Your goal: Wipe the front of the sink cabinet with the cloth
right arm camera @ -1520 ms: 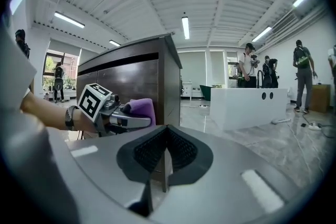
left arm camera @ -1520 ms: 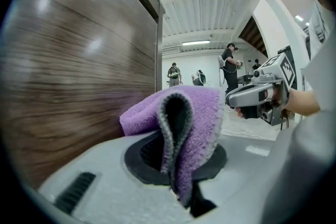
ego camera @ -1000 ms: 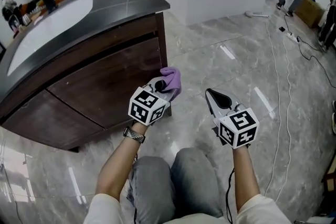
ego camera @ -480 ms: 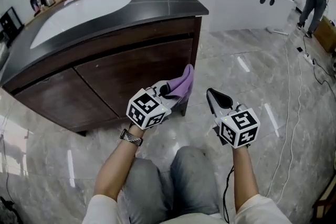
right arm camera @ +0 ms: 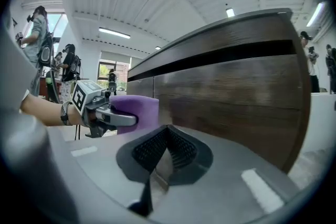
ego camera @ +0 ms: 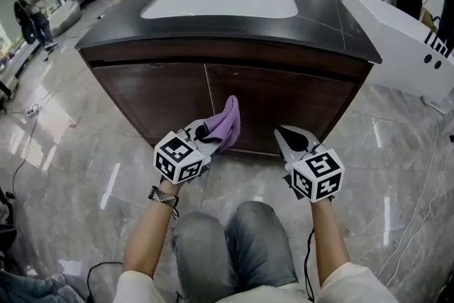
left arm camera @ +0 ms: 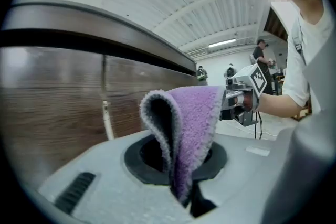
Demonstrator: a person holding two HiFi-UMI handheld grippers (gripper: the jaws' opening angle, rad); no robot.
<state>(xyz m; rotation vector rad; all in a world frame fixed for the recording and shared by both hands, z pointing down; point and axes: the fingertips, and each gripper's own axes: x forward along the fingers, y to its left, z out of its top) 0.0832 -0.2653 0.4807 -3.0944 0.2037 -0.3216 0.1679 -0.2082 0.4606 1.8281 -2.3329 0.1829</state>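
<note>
Purple cloth (ego camera: 225, 123) stands folded up from the left gripper (ego camera: 207, 133), jaws clamped on its lower edge, so the free part faces the sink cabinet front (ego camera: 284, 92), near, prob. not touching. Right gripper (ego camera: 289, 138): jaws together, empty, held beside as spare.

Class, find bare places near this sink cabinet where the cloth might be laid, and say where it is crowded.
Bare: the dark countertop right of the white basin; the marble floor left of the cabinet. Crowded: before the doors, where the left gripper with the purple cloth and the right gripper hang.
</note>
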